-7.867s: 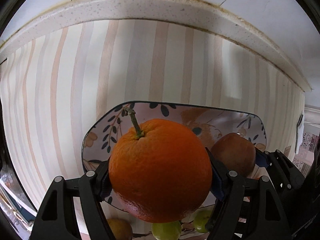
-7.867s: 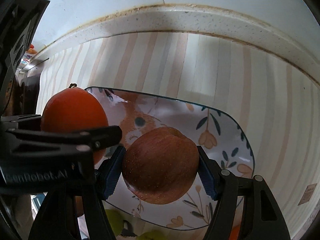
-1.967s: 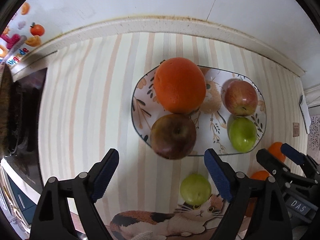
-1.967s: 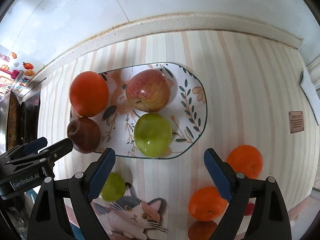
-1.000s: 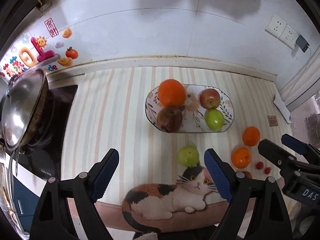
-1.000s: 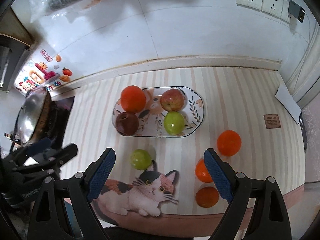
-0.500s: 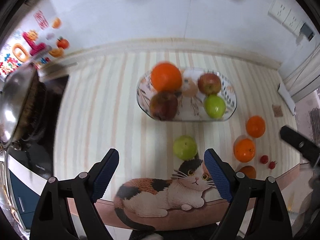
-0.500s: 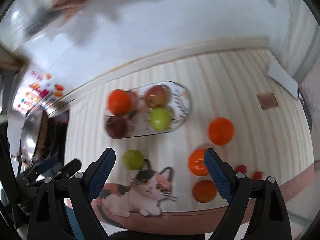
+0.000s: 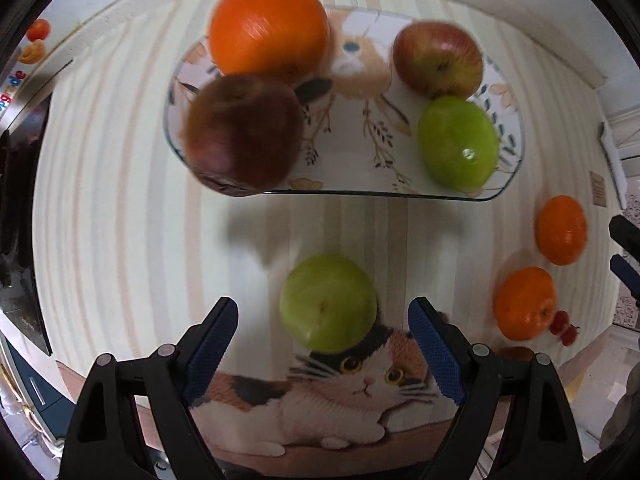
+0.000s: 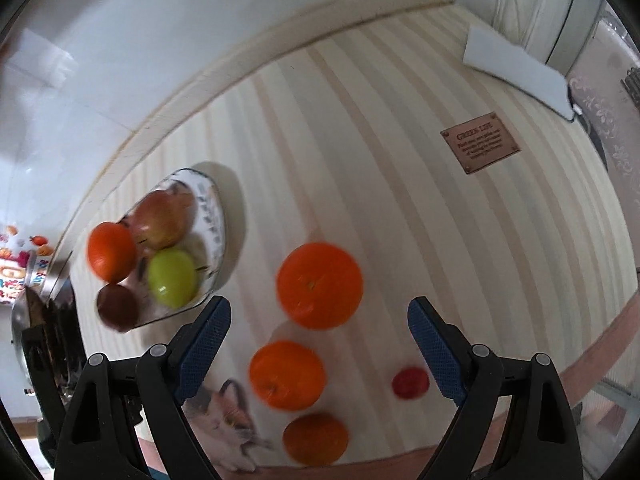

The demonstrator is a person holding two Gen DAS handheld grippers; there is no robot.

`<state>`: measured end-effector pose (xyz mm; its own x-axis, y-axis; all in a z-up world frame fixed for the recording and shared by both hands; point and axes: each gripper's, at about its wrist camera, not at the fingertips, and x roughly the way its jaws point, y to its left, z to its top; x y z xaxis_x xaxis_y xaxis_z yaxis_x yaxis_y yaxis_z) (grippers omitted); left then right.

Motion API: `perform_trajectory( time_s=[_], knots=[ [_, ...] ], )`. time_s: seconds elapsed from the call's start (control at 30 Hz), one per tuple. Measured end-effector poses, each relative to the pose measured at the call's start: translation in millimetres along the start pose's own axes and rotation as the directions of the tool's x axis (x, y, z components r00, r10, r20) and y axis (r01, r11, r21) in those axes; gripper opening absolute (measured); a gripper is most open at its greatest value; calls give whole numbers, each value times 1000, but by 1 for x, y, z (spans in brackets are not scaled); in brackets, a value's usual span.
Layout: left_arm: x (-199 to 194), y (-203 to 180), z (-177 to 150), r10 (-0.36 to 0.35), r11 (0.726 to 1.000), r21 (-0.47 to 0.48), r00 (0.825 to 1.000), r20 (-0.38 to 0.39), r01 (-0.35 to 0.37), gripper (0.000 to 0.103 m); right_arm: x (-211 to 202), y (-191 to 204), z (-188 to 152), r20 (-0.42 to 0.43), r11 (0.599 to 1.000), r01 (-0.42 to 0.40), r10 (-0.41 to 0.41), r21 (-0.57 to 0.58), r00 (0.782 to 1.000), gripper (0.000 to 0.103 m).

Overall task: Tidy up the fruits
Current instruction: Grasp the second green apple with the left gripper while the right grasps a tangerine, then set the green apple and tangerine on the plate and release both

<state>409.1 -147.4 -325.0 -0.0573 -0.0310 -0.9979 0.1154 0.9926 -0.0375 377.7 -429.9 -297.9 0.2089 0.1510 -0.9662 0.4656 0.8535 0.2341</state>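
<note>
Left wrist view alone shows the loose green apple (image 9: 328, 302) near the plate (image 9: 508, 176), between the spread left tool (image 9: 323, 334) jaws; right wrist view: spread, empty right tool (image 10: 319, 334) over three oranges (image 10: 319, 285); plate holds four fruits.

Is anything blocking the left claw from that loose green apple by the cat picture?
Nothing visible. The left gripper is open with the green apple lying just ahead of its fingers, bare striped cloth on either side. The plate lies beyond the apple.
</note>
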Motion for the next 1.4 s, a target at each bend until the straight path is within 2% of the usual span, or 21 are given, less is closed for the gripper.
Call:
perform_trajectory(
  time_s=[0.2,0.3,0.33,0.37,0.47,0.6,0.8,1.0,1.17,1.3,1.4],
  knots=[
    [21,-6,4,15,1000,-5,999,-31,-15,85,42,-1,9,-89,1000,-5,5,1,996,92],
    [26,-6,4,22,1000,-9,999,-24,-22,61,53,1,10,-103,1000,-6,7,5,995,91],
    [28,-7,4,35,999,-4,999,-18,-35,54,56,2,11,-101,1000,8,-8,-2,995,85],
    [29,-7,4,28,1000,-3,1000,-11,-28,53,58,2,11,-97,1000,15,-16,-6,995,78],
    [29,-10,2,37,999,1,999,6,-37,53,65,5,11,-100,1000,-5,3,-12,995,69],
    [28,-10,0,40,999,-4,999,19,-40,52,66,14,11,-85,998,20,-24,-53,996,68],
    [21,-5,-2,40,999,-3,998,38,-40,52,65,20,8,-87,997,8,-14,-73,996,68],
    [0,-8,-11,12,1000,6,997,74,-12,52,48,32,0,-65,995,-37,31,-97,997,68],
    [-38,-10,-12,-52,999,15,991,123,50,52,31,50,-1,-58,989,-100,94,-110,994,68],
    [-69,-12,3,-97,995,32,981,169,93,52,21,68,6,-60,980,-155,149,-123,987,68],
    [-82,-14,26,-97,995,46,979,179,90,52,21,77,17,-64,976,-172,165,-136,984,68]
  ],
)
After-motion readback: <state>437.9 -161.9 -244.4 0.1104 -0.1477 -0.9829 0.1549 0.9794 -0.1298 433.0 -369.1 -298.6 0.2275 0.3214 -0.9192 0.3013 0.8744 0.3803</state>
